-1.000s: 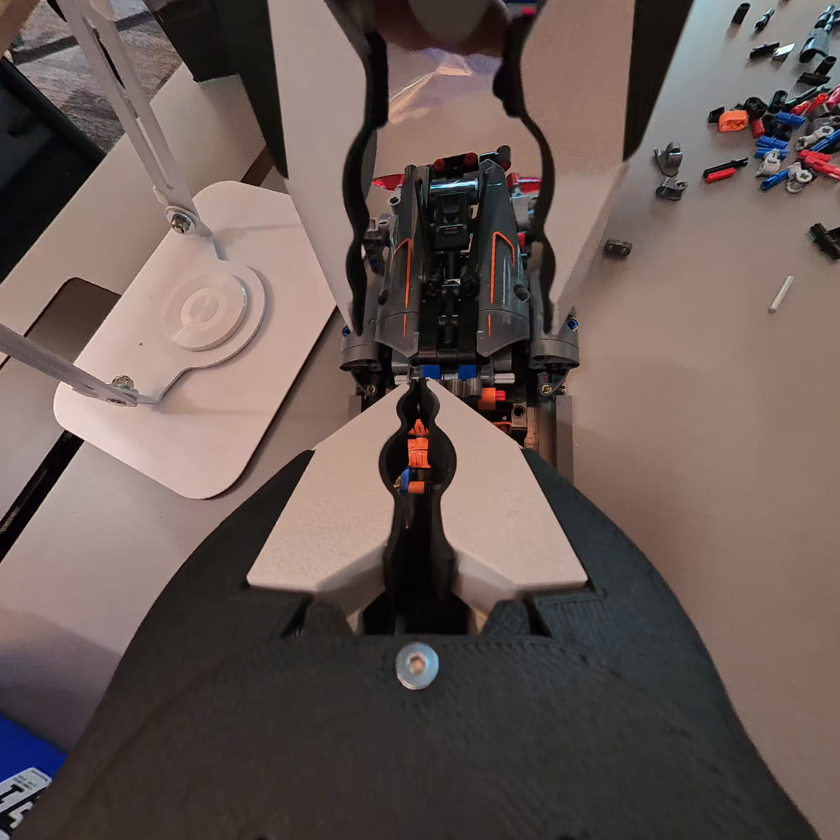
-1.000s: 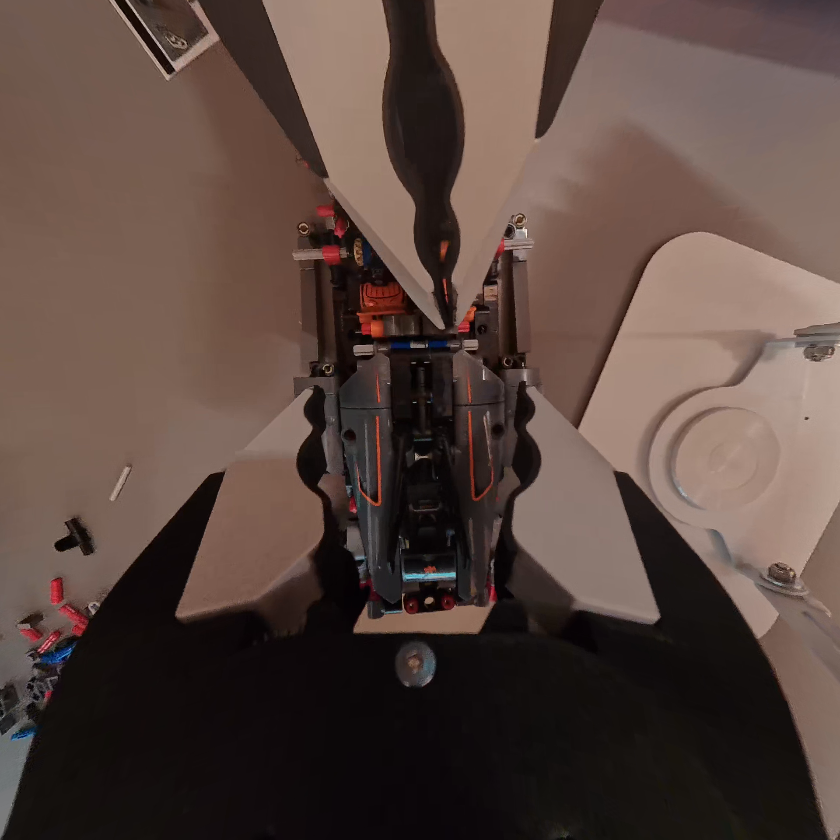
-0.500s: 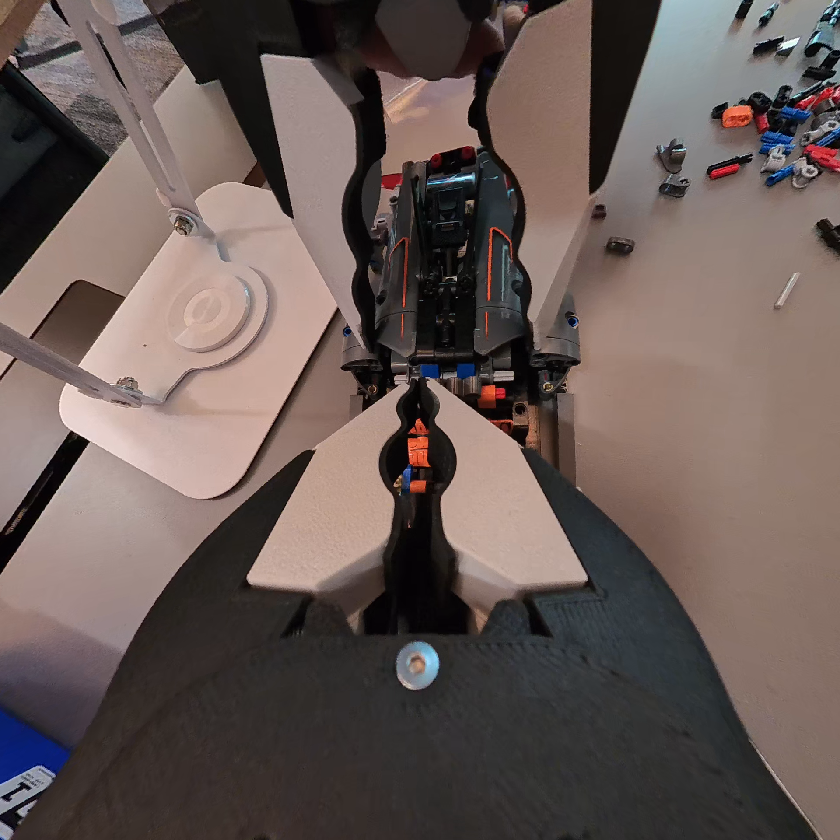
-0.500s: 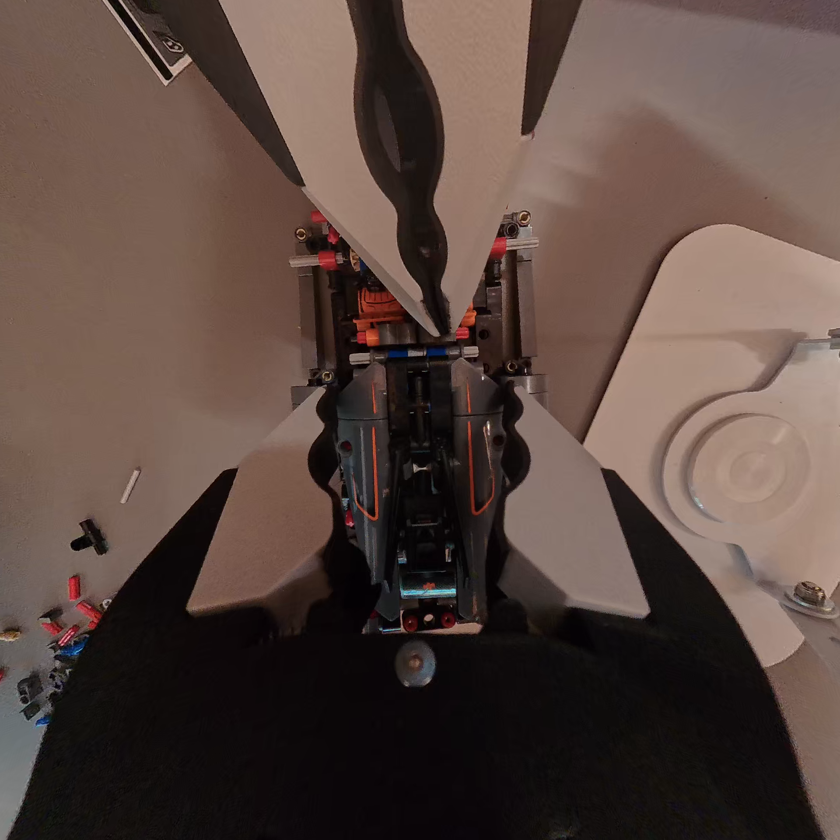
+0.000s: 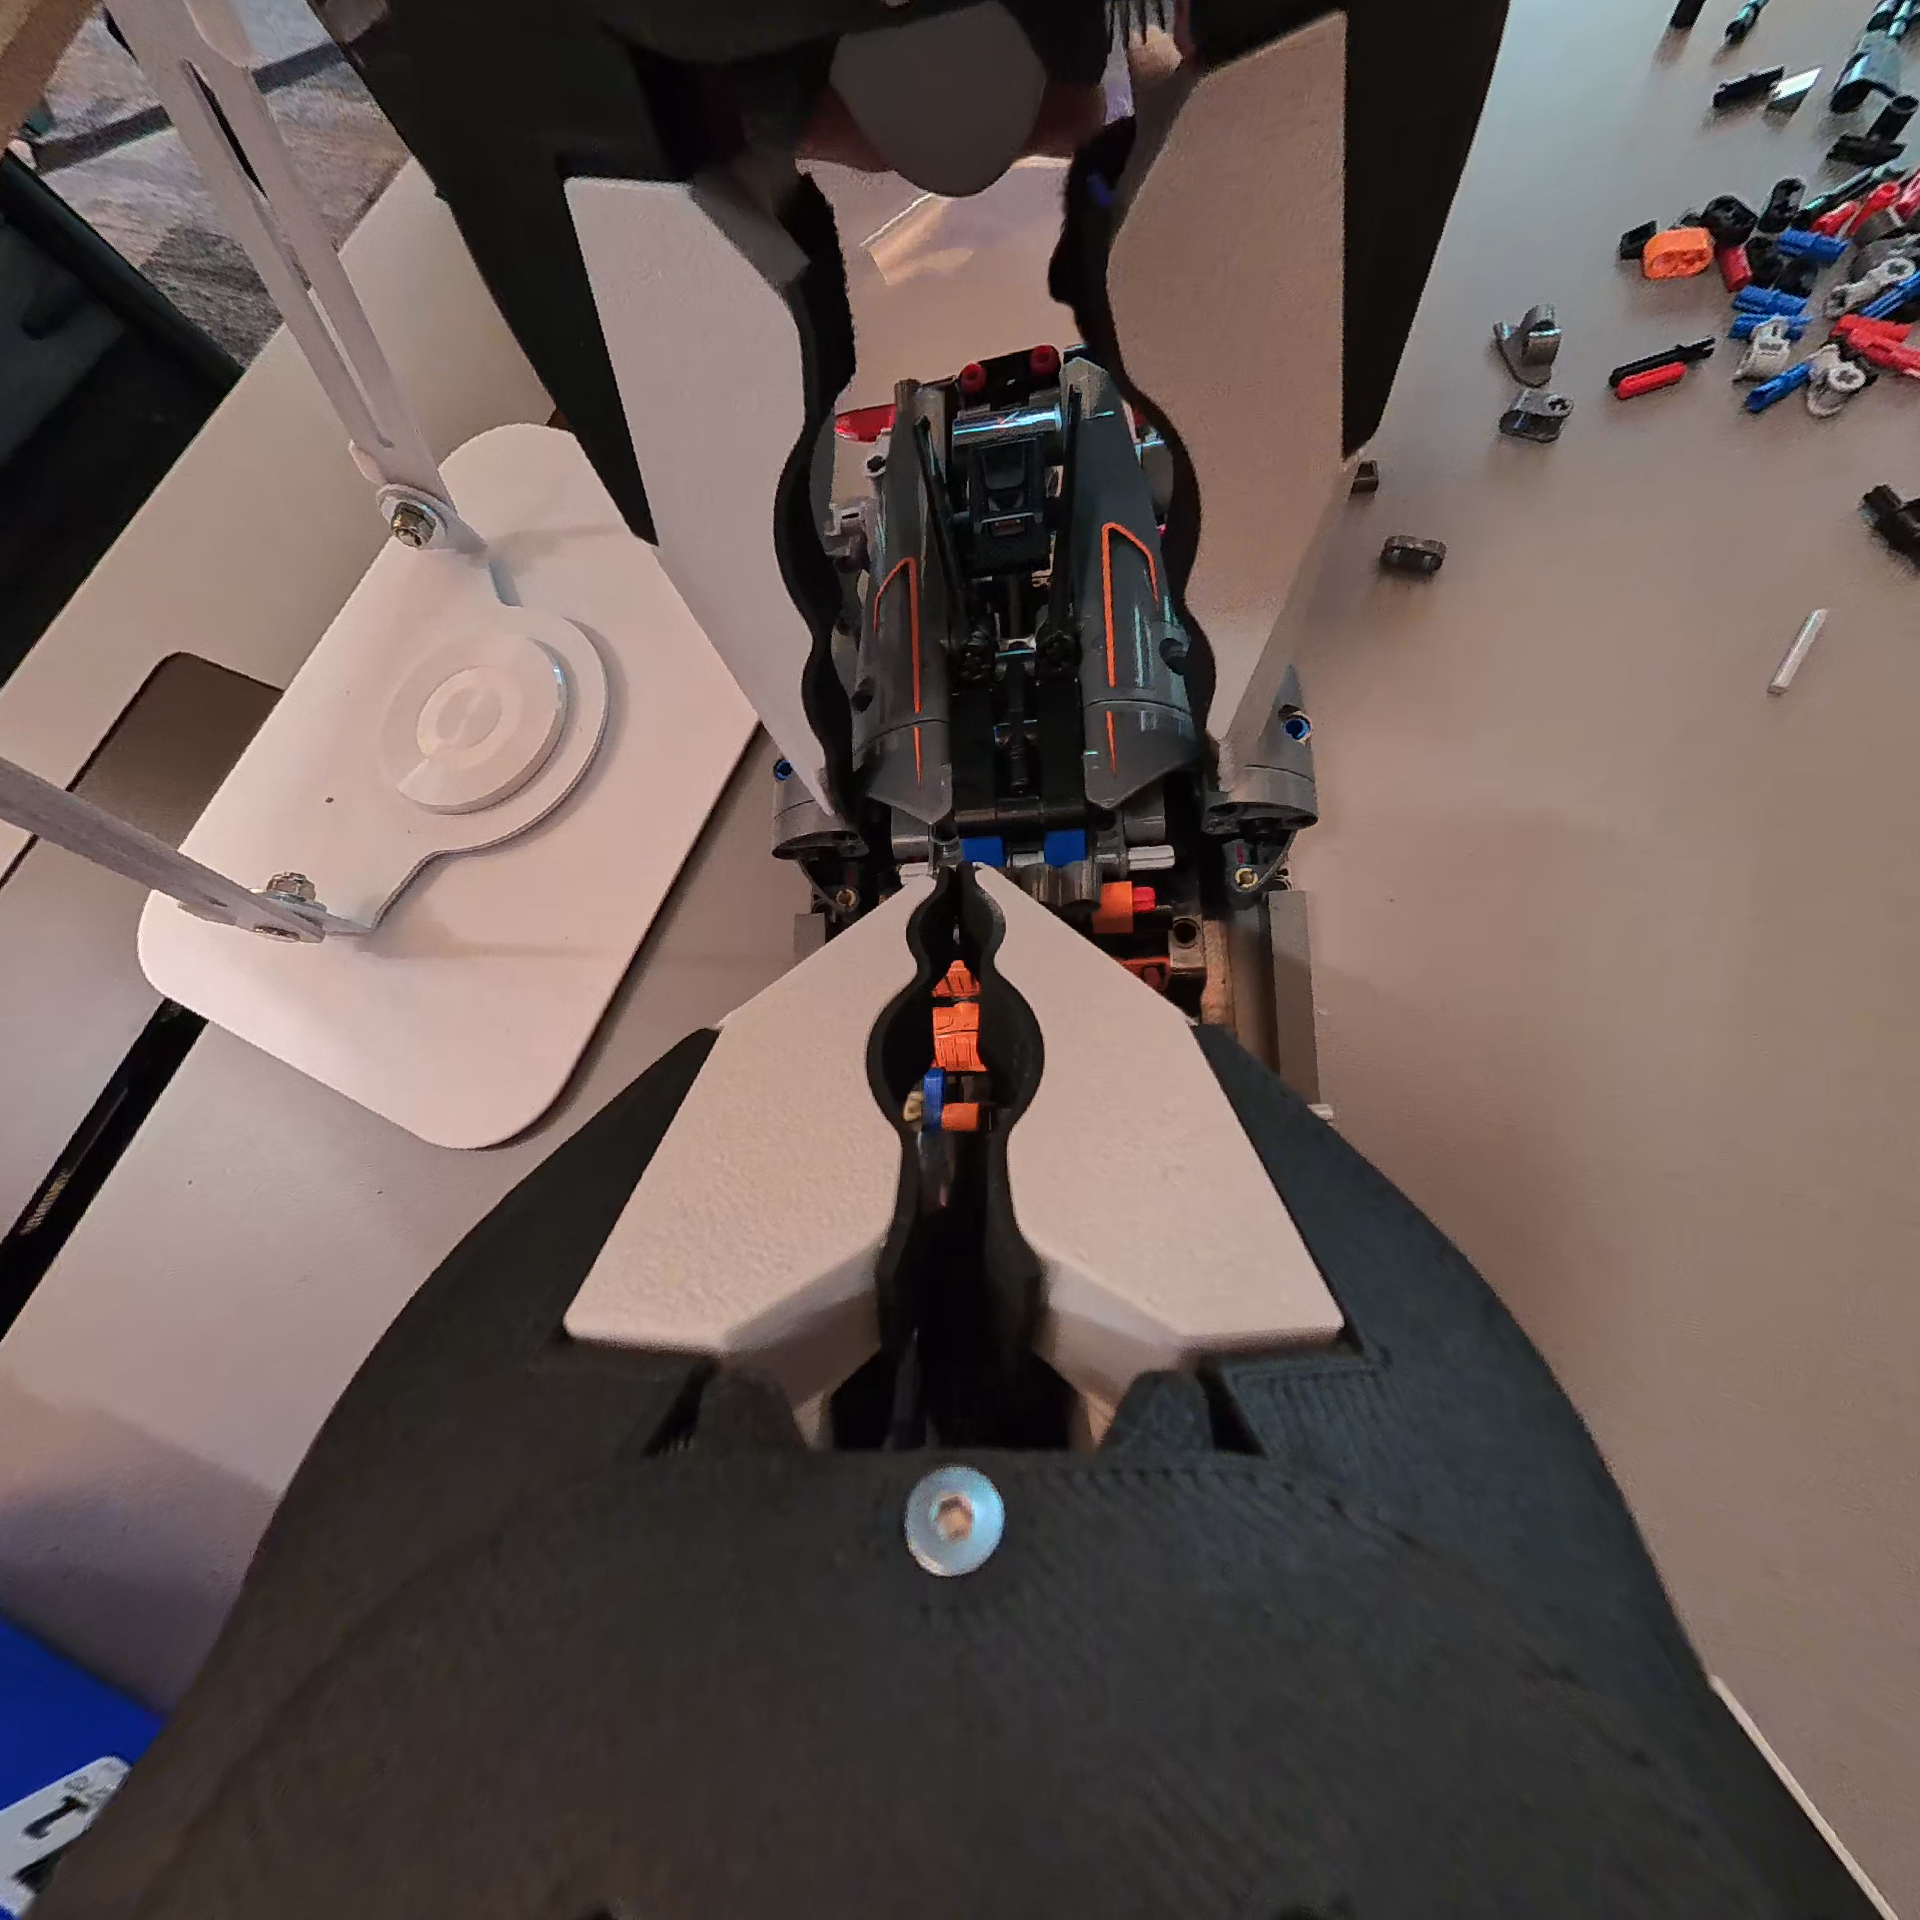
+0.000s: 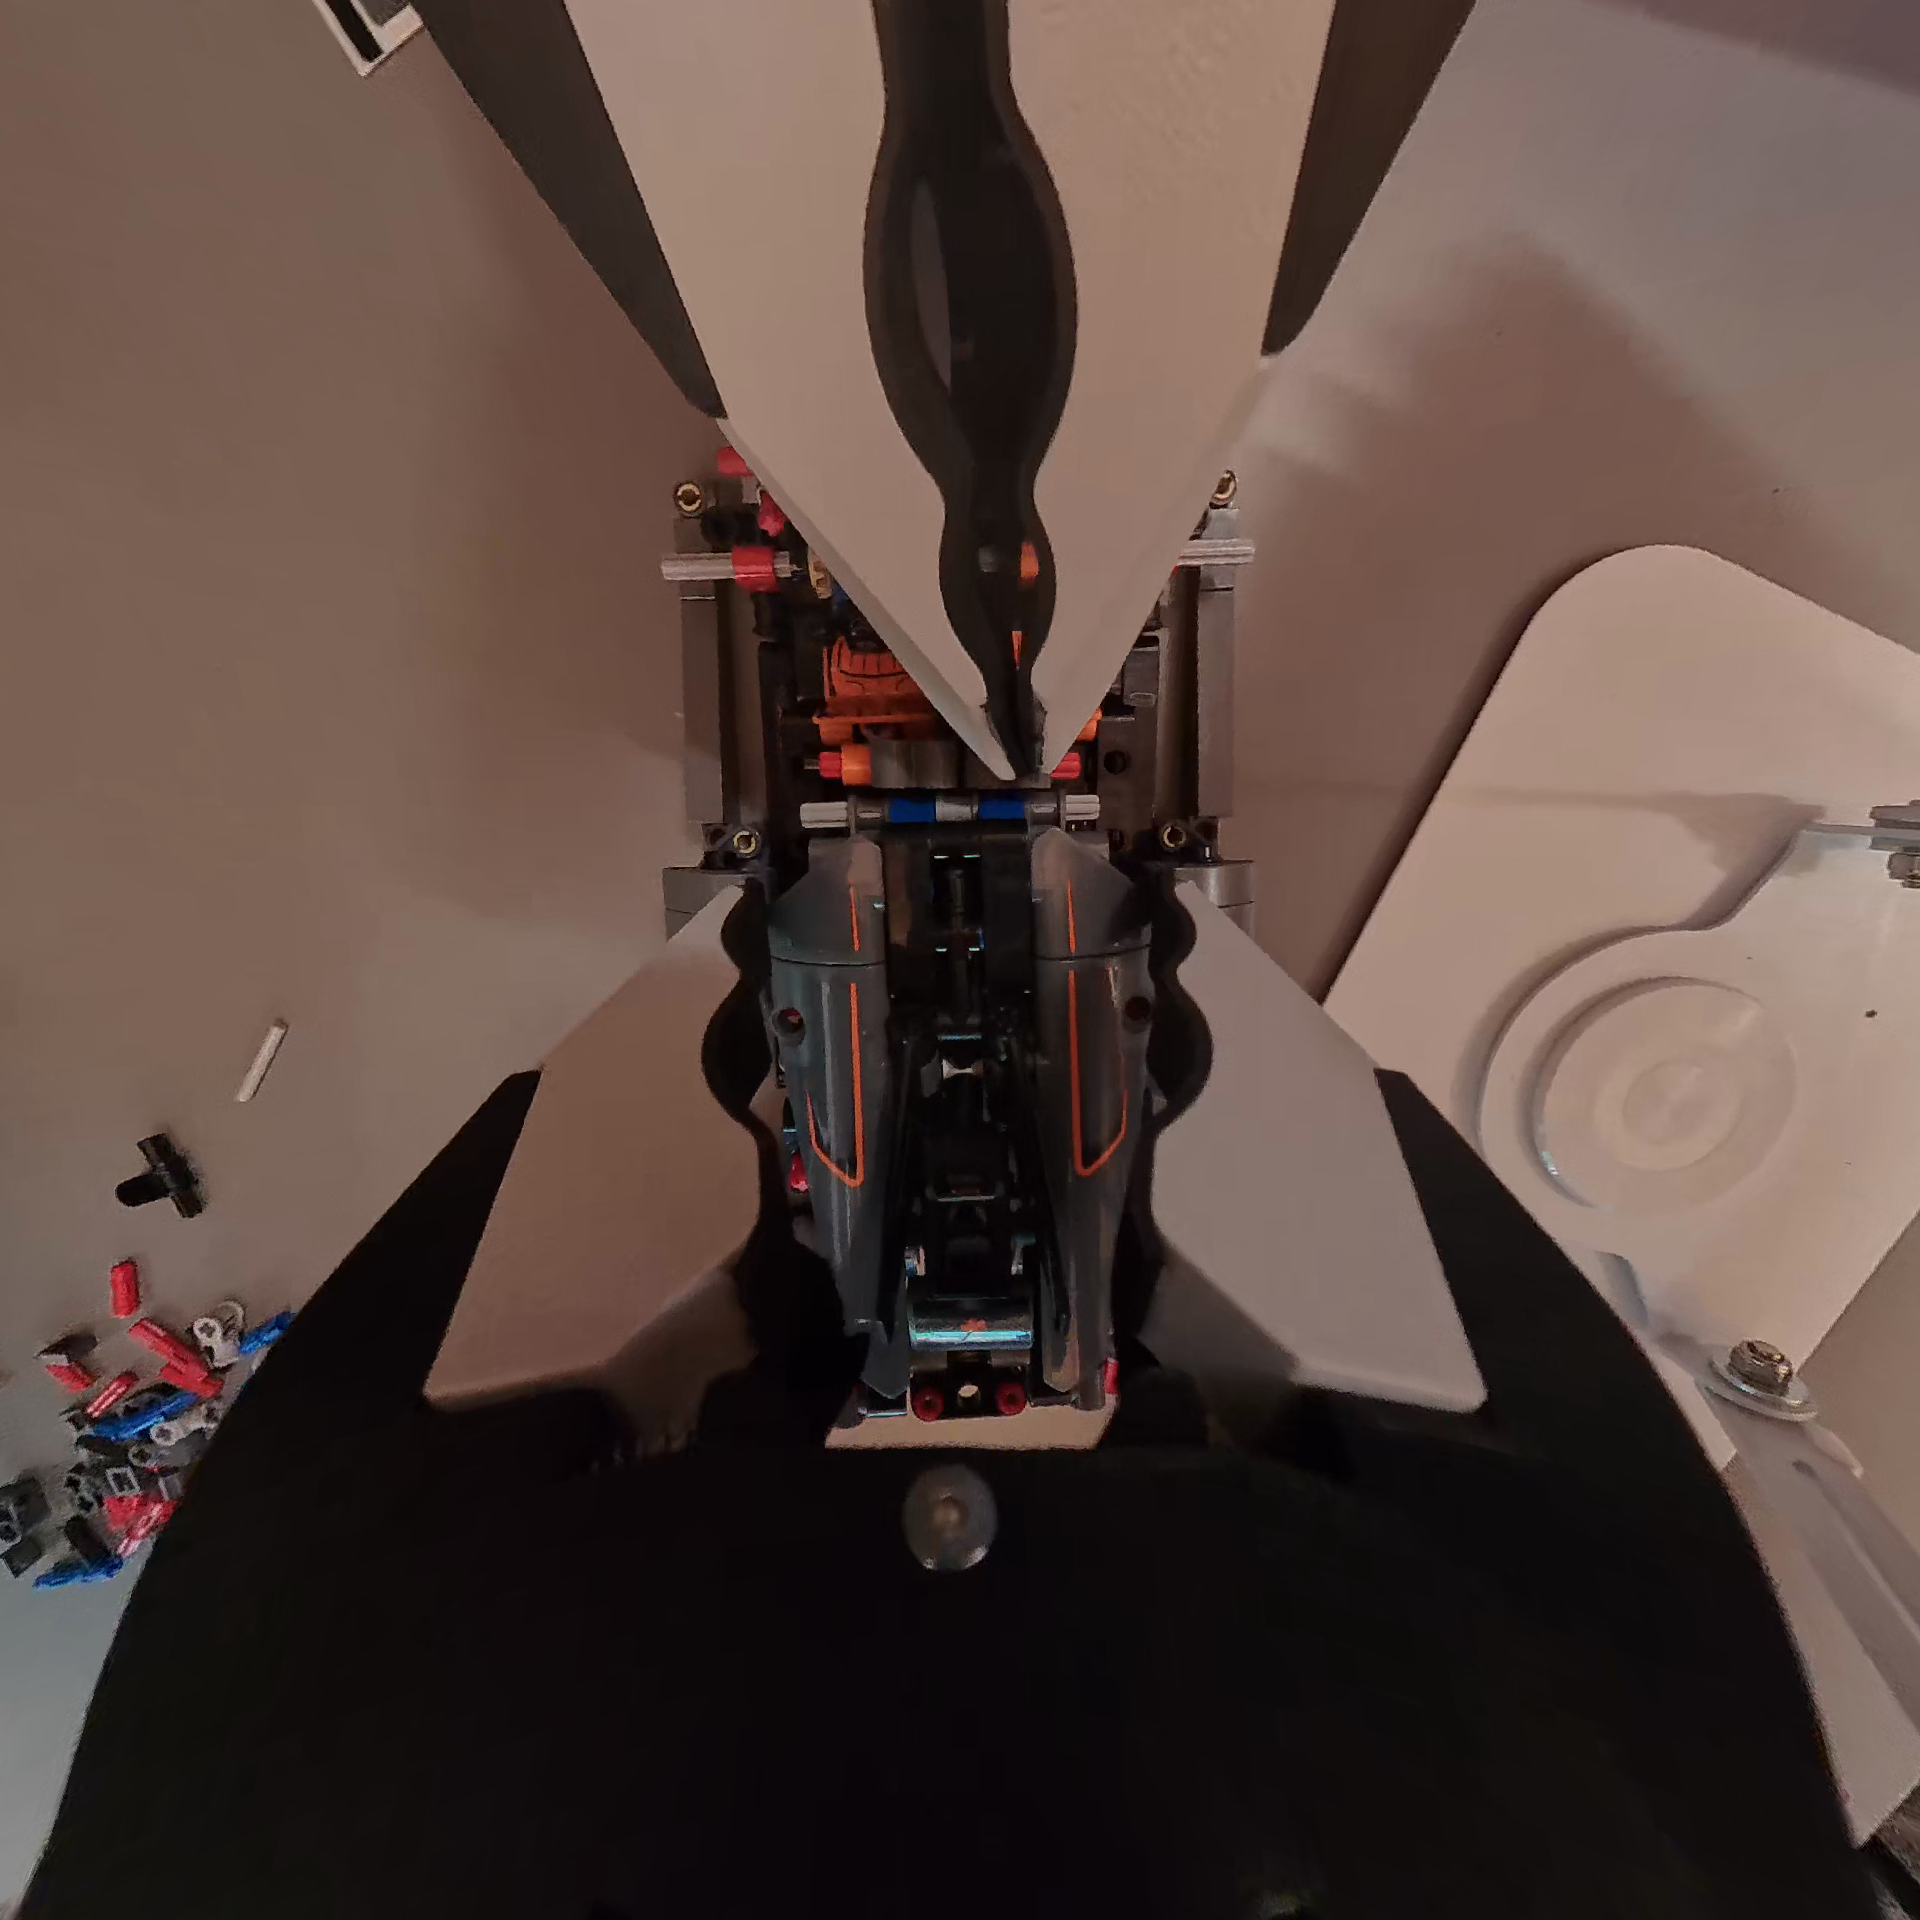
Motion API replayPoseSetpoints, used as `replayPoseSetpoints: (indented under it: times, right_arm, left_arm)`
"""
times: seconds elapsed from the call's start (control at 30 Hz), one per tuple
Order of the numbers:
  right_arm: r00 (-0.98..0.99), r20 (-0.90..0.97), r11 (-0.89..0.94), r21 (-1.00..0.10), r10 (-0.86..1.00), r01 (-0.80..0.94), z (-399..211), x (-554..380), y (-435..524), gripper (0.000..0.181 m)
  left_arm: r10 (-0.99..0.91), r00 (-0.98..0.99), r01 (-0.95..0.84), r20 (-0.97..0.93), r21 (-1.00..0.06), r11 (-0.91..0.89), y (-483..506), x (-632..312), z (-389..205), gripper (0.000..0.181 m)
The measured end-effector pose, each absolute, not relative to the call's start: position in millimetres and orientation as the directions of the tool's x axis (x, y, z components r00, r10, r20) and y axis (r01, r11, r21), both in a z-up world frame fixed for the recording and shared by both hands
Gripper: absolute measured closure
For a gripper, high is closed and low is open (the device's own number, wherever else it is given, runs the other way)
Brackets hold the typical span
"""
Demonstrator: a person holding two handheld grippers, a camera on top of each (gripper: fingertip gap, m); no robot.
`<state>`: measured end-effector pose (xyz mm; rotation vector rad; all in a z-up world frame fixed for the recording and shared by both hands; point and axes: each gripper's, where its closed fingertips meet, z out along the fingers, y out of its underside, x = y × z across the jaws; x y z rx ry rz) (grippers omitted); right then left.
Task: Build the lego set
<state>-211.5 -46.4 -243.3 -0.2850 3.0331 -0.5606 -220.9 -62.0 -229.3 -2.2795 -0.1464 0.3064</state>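
Beige tabletop (image 5: pixel 1558 1039) fills the left wrist view, with a white stand base (image 5: pixel 416 831) at middle left and a printed card (image 5: pixel 52 1813) at the lower left corner. At centre sits the dark grey lego car (image 5: pixel 1013 665) with orange stripes. The left claw (image 5: pixel 954 883) has its tips pinched together at the car's near end, touching the parts there; whether it grips one, I cannot tell. The right claw (image 5: pixel 1023 769) reaches in from the top, spread wide around the car's body. Loose pieces (image 5: pixel 1787 301) lie scattered upper right.

From the right wrist view, the right claw (image 6: pixel 961 914) straddles the car (image 6: pixel 961 1091), fingers (image 6: pixel 582 1195) beside its flanks. The left claw (image 6: pixel 1013 764) comes in from the top, closed. One stand base (image 6: pixel 1662 831) sits right; loose pieces (image 6: pixel 135 1392) lie lower left.
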Motion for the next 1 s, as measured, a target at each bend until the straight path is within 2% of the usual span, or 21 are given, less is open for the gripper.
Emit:
replayPoseSetpoints:
  times: [0.1,0.2,0.37,0.6,0.7,0.83,1.0]
  right_arm:
    - [-0.989,0.013,0.914,-0.38,-0.145,-0.139,-239.9,-216.0,-44.3,0.099]
    - [-0.995,-0.002,0.908,-0.409,-0.103,-0.093,-226.2,-215.2,-32.2,0.113]
    - [-0.999,0.027,0.926,-0.374,-0.041,-0.048,-221.3,-219.8,-5.2,0.131]
    - [-0.997,0.054,0.923,-0.379,-0.055,-0.072,-223.0,-216.3,-16.1,0.146]
    - [-0.998,0.031,0.928,-0.365,-0.063,-0.07,-227.7,-216.2,-18.1,0.145]
    - [-0.996,0.054,0.933,-0.35,-0.069,-0.083,-227.7,-218.8,-21.3,0.132]
    - [-0.997,0.037,0.912,-0.402,-0.068,-0.078,-224.4,-215.9,-33.2,0.132]
  left_arm:
    - [0.21,0.959,0.002,-0.188,-0.741,-0.672,-65.0,-224.2,-226.8,0.181]
    - [0.231,0.954,0.003,-0.19,-0.765,-0.644,-67.3,-227.6,-216.0,0.181]
    - [0.209,0.955,-0.049,-0.212,-0.804,-0.592,-52.6,-222.2,-189.9,0.181]
    - [0.122,0.944,-0.124,-0.307,-0.671,-0.731,-36.9,-214.4,-224.5,0.181]
    - [0.141,0.95,-0.094,-0.277,-0.688,-0.72,-36.9,-214.3,-224.5,0.181]
    - [0.147,0.945,-0.099,-0.291,-0.686,-0.721,-36.7,-215.0,-224.4,0.181]
    - [0.182,0.945,-0.076,-0.273,-0.722,-0.688,-42.5,-221.0,-216.4,0.181]
